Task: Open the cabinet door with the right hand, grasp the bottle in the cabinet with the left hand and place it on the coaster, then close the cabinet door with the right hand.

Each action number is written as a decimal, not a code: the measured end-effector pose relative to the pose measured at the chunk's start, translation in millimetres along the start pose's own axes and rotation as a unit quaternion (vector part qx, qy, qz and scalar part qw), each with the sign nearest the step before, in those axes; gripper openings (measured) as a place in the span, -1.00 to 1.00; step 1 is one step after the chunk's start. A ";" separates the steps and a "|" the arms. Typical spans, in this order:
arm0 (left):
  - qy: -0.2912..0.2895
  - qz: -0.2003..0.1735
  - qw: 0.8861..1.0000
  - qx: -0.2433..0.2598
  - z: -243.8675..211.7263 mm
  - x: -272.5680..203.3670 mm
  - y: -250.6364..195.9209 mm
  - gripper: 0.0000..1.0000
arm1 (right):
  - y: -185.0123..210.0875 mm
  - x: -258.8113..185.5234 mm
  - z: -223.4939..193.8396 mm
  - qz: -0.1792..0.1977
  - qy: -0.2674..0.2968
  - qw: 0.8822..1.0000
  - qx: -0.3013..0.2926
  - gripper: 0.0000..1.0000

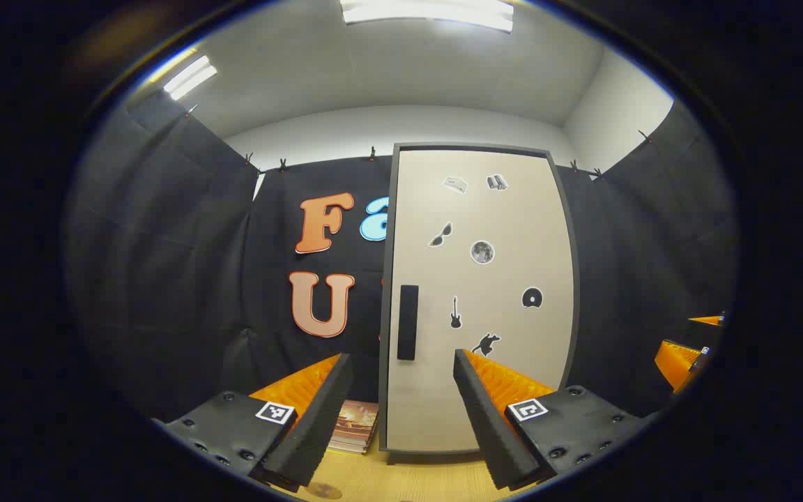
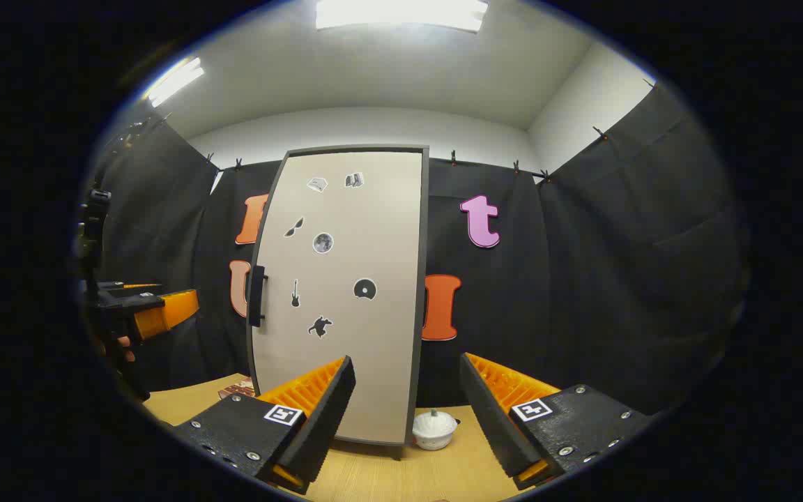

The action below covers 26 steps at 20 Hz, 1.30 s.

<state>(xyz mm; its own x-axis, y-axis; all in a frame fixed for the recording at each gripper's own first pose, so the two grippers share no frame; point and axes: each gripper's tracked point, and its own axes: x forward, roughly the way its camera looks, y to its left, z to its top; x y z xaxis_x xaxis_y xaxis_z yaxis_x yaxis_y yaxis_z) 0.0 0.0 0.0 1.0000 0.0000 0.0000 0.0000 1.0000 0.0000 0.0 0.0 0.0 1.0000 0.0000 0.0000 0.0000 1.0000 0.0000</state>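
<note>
A tall beige cabinet (image 1: pixel 482 300) with a dark frame stands on the wooden table, its door closed and dotted with small stickers. A black vertical handle (image 1: pixel 408 322) sits at the door's left edge; the right gripper view shows the same cabinet (image 2: pixel 346 293) and handle (image 2: pixel 258 300). My left gripper (image 1: pixel 401 411) is open in front of the door's lower part, apart from it. My right gripper (image 2: pixel 405 411) is open too, facing the cabinet's lower right corner. The left gripper (image 2: pixel 157 310) shows at the left of the right gripper view. Whatever is inside the cabinet is hidden.
A stack of books (image 1: pixel 356 425) lies left of the cabinet. A small white lidded pot (image 2: pixel 435 429) stands at the cabinet's right foot. A round brownish disc (image 1: pixel 323 491) lies on the table (image 2: pixel 401 474) near the front edge. Orange parts of the right gripper (image 1: pixel 680 359) show at the far right.
</note>
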 end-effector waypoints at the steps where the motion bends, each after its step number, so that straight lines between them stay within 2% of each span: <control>1: -0.002 0.000 1.000 0.002 2.8 -0.4 -2.1 0.91 | -2.0 0.5 0.5 0.002 0.000 1.000 0.002 0.87; 15: -0.005 -0.001 1.000 0.021 22.3 -20.1 -64.0 0.89 | -49.8 -6.6 11.5 0.028 0.006 0.999 0.037 0.87; 21: -0.016 -0.003 0.999 0.032 29.5 -21.7 -70.7 0.90 | -55.0 -9.8 13.1 0.027 0.001 0.999 0.036 0.87; 26: -0.025 -0.024 0.999 0.027 30.9 -10.5 -64.0 0.90 | -45.3 -7.8 12.3 0.012 0.006 0.999 0.035 0.87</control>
<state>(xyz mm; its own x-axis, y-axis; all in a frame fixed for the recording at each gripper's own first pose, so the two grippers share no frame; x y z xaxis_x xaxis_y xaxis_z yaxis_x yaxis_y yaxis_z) -10.5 -64.0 30.9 0.9976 -0.0492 0.0483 0.0465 0.9974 0.0553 -7.8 -45.3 12.3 0.9996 0.0242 -0.0112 -0.0233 0.9973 0.0702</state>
